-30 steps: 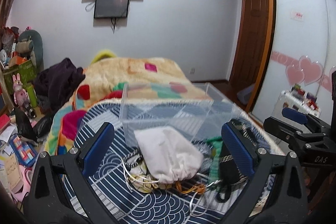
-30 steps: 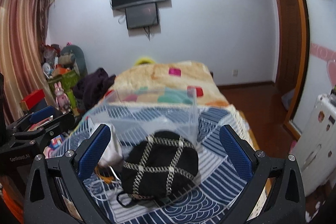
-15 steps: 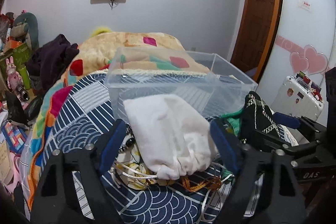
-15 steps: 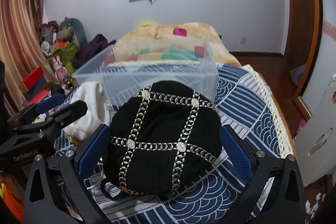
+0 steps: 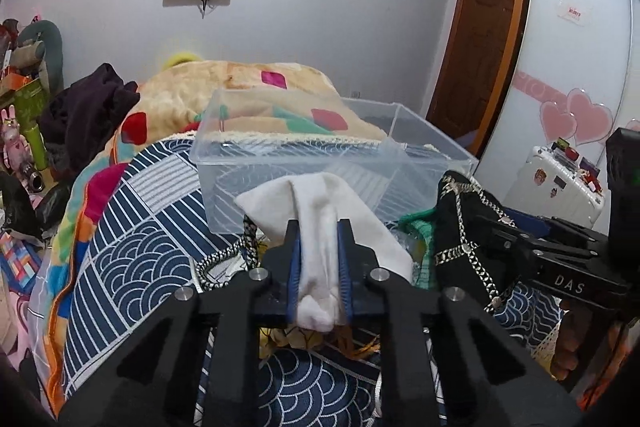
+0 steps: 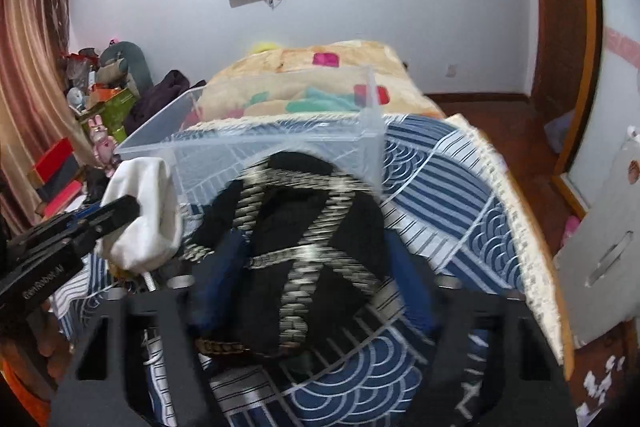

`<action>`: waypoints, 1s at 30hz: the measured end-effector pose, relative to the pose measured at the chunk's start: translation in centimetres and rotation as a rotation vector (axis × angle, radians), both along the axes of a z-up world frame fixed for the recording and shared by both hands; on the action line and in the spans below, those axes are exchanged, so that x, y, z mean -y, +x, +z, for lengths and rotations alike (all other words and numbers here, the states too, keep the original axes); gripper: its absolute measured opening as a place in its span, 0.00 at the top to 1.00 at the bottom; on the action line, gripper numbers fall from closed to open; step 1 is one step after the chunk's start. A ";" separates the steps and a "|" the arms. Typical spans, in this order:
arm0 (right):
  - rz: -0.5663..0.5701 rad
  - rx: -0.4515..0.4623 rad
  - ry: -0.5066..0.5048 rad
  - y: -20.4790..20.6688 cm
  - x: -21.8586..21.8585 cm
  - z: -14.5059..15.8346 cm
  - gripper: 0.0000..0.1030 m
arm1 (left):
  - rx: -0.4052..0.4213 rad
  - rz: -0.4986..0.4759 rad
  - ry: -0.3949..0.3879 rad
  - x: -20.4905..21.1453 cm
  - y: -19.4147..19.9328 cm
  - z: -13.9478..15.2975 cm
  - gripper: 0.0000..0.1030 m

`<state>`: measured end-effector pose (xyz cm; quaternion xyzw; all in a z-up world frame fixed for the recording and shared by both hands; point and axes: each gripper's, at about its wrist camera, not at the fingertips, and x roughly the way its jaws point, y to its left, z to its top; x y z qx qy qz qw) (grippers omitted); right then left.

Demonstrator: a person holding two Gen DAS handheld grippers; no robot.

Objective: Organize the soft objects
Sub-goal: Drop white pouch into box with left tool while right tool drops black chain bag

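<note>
The left hand-held gripper [image 5: 318, 259] pinches a white pouch [image 5: 320, 223], its blue pads pressed into a fold of the cloth so that the pouch bulges above and below them. The right hand-held gripper [image 6: 312, 267] has its blue pads against both sides of a black bag [image 6: 296, 247] crossed with silver chain trim; this view is blurred, but the bag fills the gap and looks squeezed between them. Both soft things sit at the near side of a clear bin [image 5: 304, 163] that stands on the bed [image 5: 132, 227], on a navy spread with white wave and stripe patterns. From the left wrist the pouch overlaps the bin's near wall and the black bag [image 5: 460, 223] is just to its right, held by the other tool. Through the bin's walls only the bedding pattern shows; nothing can be made out lying inside it. Under and between the two held items lie a black-and-white cord [image 5: 224, 259], something green knitted [image 5: 416, 227] and some orange strings [image 5: 360, 343]. Behind the bin a beige blanket [image 5: 240, 87] with coloured patches covers the far end of the bed, with dark clothes [image 5: 84, 111] heaped at its left edge.
</note>
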<state>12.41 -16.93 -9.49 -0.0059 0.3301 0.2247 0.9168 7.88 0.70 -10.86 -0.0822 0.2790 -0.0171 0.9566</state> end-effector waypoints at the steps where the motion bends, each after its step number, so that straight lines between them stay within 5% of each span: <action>1: 0.000 0.001 0.006 0.1 0.0 0.1 0.50 | -0.001 0.000 0.004 0.0 0.0 0.2 0.88; 7: 0.029 0.023 0.019 -0.1 0.1 0.7 0.81 | 0.035 0.014 0.014 -0.2 -1.0 1.4 0.92; 19: 0.038 0.129 0.145 -1.3 1.2 4.2 0.85 | 0.131 0.016 -0.001 -1.3 -2.3 5.4 0.92; 30: 0.032 0.243 0.169 0.9 -0.5 8.0 0.85 | 0.183 0.033 0.016 -2.4 0.8 8.7 0.92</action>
